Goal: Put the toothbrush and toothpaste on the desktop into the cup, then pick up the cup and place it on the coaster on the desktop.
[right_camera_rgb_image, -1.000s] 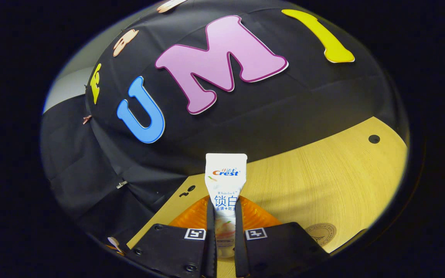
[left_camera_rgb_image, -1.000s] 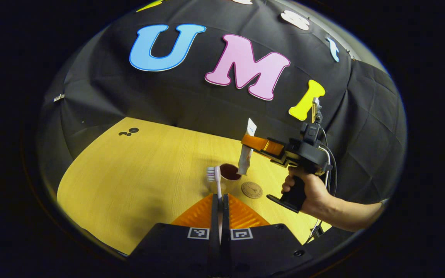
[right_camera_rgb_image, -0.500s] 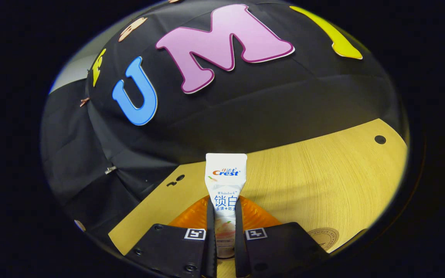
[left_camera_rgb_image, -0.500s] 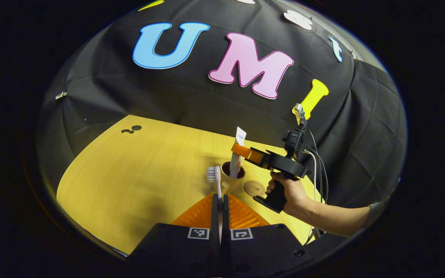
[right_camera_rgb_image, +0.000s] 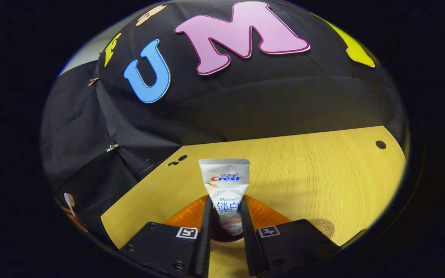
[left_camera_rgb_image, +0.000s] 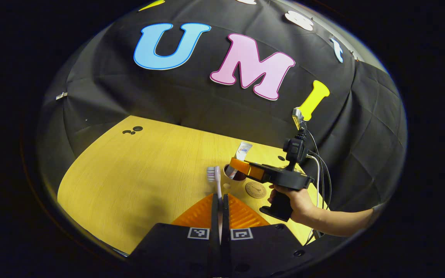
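The right gripper (right_camera_rgb_image: 224, 226) lowers the toothpaste (right_camera_rgb_image: 225, 189) into the cup (right_camera_rgb_image: 224, 242), its fingers clamped on the tube, whose lower end already sits inside the rim. The left gripper (left_camera_rgb_image: 219, 204) waits nearer, pinching the toothbrush (left_camera_rgb_image: 215, 180) upright just left of the cup (left_camera_rgb_image: 233, 178). Next, judging by this, the tube must be released and the right gripper withdrawn (the cup mouth is narrow). The coaster (left_camera_rgb_image: 256, 189) lies just right of the cup; open desktop (left_camera_rgb_image: 137, 173) spreads left.
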`<act>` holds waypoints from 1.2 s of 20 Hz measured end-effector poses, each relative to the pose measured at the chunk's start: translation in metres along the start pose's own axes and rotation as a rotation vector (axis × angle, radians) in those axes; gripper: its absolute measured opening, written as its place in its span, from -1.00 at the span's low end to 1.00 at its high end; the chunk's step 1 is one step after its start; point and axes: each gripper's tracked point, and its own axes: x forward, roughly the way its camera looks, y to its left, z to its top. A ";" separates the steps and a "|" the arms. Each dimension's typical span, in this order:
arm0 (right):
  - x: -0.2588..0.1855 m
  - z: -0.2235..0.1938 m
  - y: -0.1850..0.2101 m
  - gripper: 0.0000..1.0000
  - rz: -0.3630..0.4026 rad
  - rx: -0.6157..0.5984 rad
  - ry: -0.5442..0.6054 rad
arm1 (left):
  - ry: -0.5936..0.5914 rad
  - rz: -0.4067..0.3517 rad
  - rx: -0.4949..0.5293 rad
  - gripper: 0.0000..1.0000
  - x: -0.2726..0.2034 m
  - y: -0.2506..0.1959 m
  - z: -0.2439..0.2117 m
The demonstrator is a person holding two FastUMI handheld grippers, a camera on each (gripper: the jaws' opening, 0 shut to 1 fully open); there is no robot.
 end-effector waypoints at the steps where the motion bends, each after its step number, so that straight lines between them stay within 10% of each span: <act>1: -0.003 0.002 0.001 0.08 0.003 0.005 -0.006 | -0.002 0.001 -0.001 -0.88 0.001 0.000 0.001; 3: -0.014 0.009 0.001 -0.17 -0.002 0.018 -0.021 | -0.004 -0.001 0.002 -0.88 0.002 -0.001 0.002; 6: -0.037 0.020 -0.003 0.08 -0.020 0.053 -0.048 | -0.012 -0.008 0.010 -0.88 0.005 -0.006 0.008; 24: -0.237 -0.060 -0.065 0.09 -0.178 0.240 0.057 | -0.251 -0.105 0.072 -0.89 0.093 -0.052 0.118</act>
